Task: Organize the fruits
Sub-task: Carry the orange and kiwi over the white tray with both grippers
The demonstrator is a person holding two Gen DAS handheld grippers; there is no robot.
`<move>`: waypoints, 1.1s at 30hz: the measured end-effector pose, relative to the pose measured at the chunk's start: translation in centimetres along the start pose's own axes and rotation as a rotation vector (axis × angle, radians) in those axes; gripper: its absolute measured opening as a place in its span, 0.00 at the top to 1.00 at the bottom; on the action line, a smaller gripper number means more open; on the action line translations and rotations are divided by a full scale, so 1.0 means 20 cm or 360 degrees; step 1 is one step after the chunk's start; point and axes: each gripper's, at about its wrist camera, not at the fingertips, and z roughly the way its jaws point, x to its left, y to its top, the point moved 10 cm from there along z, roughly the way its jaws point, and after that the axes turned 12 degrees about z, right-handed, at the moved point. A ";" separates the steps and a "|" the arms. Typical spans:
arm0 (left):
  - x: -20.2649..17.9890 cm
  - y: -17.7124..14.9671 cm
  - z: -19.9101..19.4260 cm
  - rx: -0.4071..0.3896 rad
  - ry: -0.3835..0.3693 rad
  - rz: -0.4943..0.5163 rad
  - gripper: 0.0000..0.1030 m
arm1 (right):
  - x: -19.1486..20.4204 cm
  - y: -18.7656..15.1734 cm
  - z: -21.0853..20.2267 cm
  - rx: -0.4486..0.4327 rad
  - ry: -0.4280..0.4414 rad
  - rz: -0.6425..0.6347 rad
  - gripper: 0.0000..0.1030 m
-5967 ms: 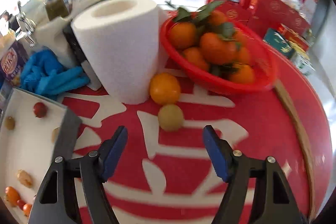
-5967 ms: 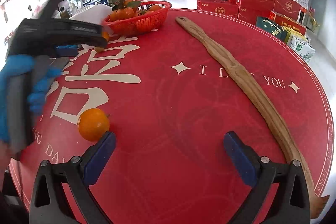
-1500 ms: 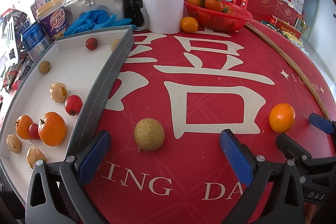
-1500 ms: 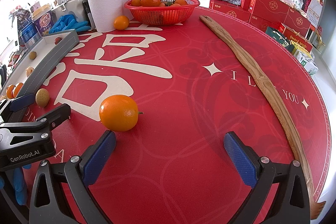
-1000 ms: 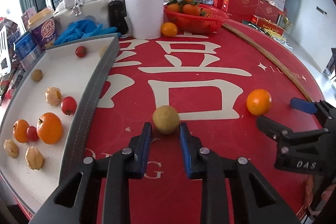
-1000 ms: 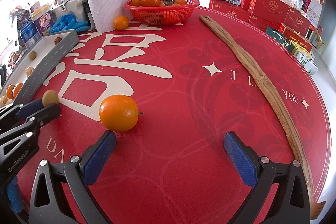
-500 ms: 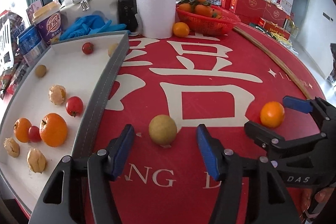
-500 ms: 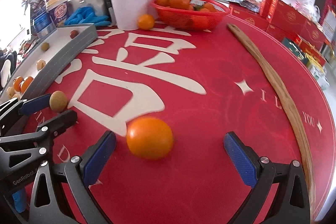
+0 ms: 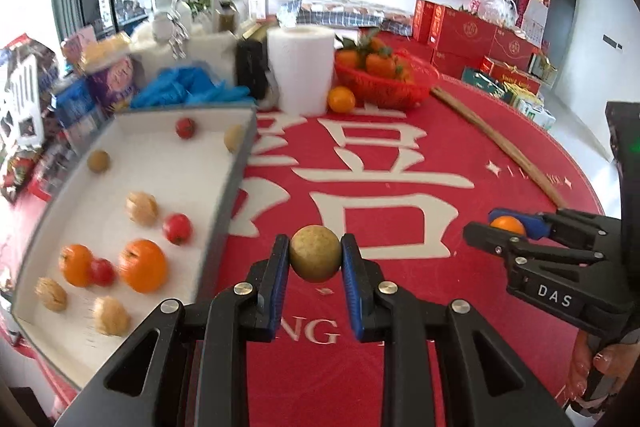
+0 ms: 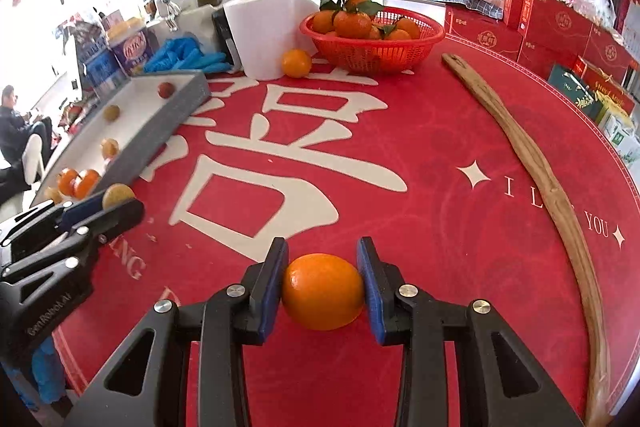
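My left gripper (image 9: 315, 259) is shut on a round yellow-green fruit (image 9: 315, 253) and holds it above the red table, just right of the white tray (image 9: 168, 163). It also shows in the right wrist view (image 10: 116, 197). My right gripper (image 10: 322, 283) is shut on an orange (image 10: 323, 291); the same orange shows in the left wrist view (image 9: 507, 225). The tray holds several oranges, small red fruits and brownish fruits. Another orange (image 9: 341, 99) lies by the red basket (image 9: 416, 75) of leafy oranges.
A paper towel roll (image 9: 301, 71), blue gloves (image 9: 188, 87) and cups stand behind the tray. A long wooden stick (image 10: 540, 163) lies along the right side of the table. Red gift boxes (image 10: 560, 31) are stacked beyond the far right edge.
Both grippers have closed: the left on the yellow-green fruit, the right on the orange. Both fruits are lifted off the table.
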 end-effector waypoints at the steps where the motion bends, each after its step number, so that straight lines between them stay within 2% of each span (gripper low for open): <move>1: 0.03 0.01 -0.02 -0.0013 0.0006 -0.0010 0.73 | 0.01 0.01 -0.01 0.0003 0.0009 0.0005 0.64; 6: 0.18 0.02 -0.09 -0.0031 0.0055 -0.0059 0.73 | 0.10 0.04 -0.03 0.0045 0.0068 0.0016 0.64; 11: 0.43 0.02 -0.15 -0.0034 0.0171 -0.0110 0.73 | 0.23 0.08 -0.02 0.0099 0.0150 0.0011 0.64; 21: 0.80 -0.02 -0.13 0.0033 0.0352 -0.0187 0.73 | 0.75 0.19 0.05 0.0172 0.0309 -0.0209 0.64; 27: 0.89 -0.08 -0.04 0.0102 0.0358 -0.0247 0.73 | 1.00 0.22 0.17 0.0251 0.0349 -0.0306 0.64; 33: 0.91 -0.11 0.04 0.0155 0.0352 -0.0265 0.73 | 1.10 0.20 0.28 0.0314 0.0315 -0.0358 0.64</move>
